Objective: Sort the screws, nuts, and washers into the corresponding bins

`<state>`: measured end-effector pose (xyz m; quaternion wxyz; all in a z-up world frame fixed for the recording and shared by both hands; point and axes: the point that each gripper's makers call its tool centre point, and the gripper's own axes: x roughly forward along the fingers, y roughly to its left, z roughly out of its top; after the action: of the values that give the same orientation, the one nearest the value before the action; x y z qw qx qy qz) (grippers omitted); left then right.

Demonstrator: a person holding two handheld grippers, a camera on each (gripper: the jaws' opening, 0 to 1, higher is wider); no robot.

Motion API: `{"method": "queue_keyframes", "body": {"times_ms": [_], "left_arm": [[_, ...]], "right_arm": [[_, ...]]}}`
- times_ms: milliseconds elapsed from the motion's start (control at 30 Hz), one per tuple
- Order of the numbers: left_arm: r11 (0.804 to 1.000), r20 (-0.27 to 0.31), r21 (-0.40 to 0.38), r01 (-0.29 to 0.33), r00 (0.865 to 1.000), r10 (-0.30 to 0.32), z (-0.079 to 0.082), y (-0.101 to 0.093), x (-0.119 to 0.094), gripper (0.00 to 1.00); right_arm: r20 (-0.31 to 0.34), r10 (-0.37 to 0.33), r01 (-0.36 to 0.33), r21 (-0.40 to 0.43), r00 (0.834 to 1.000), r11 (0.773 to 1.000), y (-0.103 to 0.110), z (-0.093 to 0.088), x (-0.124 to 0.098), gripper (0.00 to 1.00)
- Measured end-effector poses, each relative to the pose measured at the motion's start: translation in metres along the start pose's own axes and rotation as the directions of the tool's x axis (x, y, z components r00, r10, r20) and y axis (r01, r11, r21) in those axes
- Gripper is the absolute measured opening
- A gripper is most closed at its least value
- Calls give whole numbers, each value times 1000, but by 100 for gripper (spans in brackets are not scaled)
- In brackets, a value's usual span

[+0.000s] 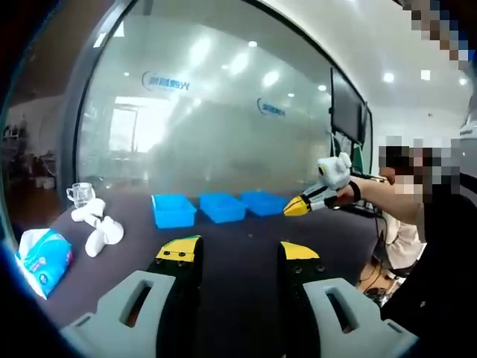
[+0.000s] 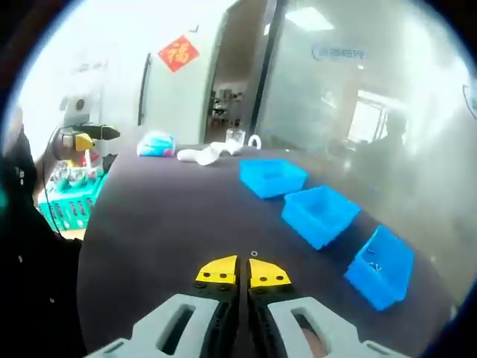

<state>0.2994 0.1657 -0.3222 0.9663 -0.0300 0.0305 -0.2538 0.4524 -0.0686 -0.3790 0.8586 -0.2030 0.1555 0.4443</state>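
1. In the left gripper view, the left gripper, grey-bodied with yellow-tipped black jaws, is seen with its jaws spread wide and nothing held between them.
2. In the right gripper view, the right gripper, of the same make, is seen with its yellow tips pressed together; whether anything is pinched there cannot be told.
3. A small ring-shaped metal part, perhaps a washer, is seen lying on the dark purple tabletop just beyond the right gripper's tips.
4. A broad bare stretch of tabletop is seen between the grippers and the bins.
5. Three open blue plastic bins are set in a row, slightly apart, near the table's far edge by the glass wall; small metal pieces are seen in the bin nearest the right gripper.
6. In the left gripper view, the right gripper is seen held above the table beside the rightmost bin.
7. A blue-and-white soft tissue pack lies near the table's edge; its print is too blurred to be read.
8. White crumpled objects and a clear glass cup are seen beside it.
9. Blue logo lettering is printed on the frosted glass wall, unreadable.
10. A red diamond-shaped paper with a gold Chinese character is hung on the far white wall.
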Motion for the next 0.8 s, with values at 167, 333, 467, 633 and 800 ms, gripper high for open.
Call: {"method": "queue_keyframes", "body": {"times_ms": [167, 333, 467, 633, 800], "left_arm": [[1000, 5, 0, -3, 1000, 3, 1, 1, -1, 39], [1000, -1, -4, -2, 1000, 2, -2, 2, -1, 39], [1000, -4, -8, 0, 1000, 0, -4, 2, 0, 39], [1000, -3, -10, 4, 1000, -4, -4, 1, 2, 39], [1000, -5, -12, 8, 1000, -8, -5, 1, 4, 39]], "right_arm": [[63, -7, 9, -29, 998, 1000, 5, 11, -7, 2], [86, -17, 22, -48, 996, 999, 11, 9, -14, 3], [66, -15, 19, -55, 998, 998, 10, 0, -15, 5], [47, -13, 16, -48, 999, 999, 9, -6, -18, 5], [-7, 4, -5, -48, 1000, 999, 13, -15, -17, 6]]}}
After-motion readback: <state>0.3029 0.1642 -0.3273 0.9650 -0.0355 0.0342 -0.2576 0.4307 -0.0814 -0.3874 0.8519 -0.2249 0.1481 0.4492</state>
